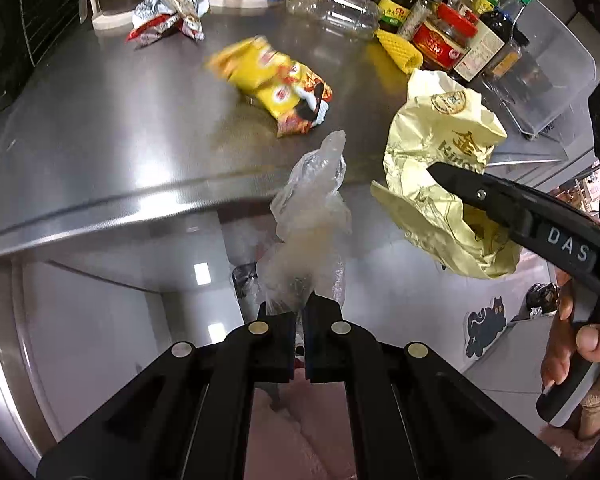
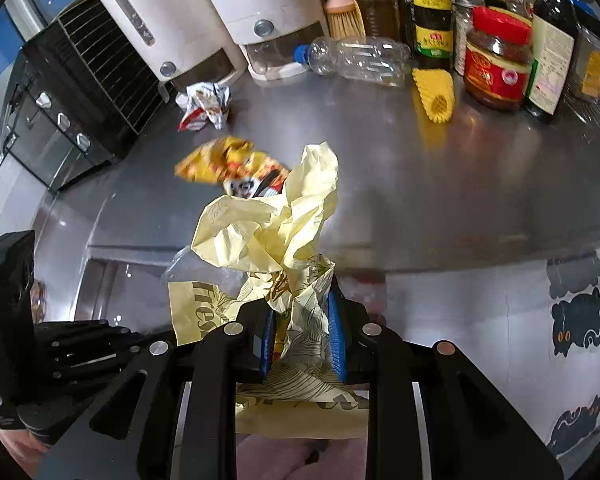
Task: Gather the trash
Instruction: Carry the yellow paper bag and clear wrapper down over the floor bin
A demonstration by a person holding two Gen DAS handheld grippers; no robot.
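Left wrist view: the left claw (image 1: pixel 298 312) was pinched tight on a crumpled clear plastic bag (image 1: pixel 310 216), centre frame, off the steel tabletop (image 1: pixel 120 132). A yellow snack packet (image 1: pixel 278 84) lay upper middle.

Right wrist view: the right claw (image 2: pixel 300 320) clamped a crumpled pale-yellow paper wrapper (image 2: pixel 276 232), mid-frame.

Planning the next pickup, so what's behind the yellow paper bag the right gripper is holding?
From the right wrist view, the paper bag hides the near end of a yellow snack bag on the counter. The snack bag's far end shows; its covered part can't be seen.
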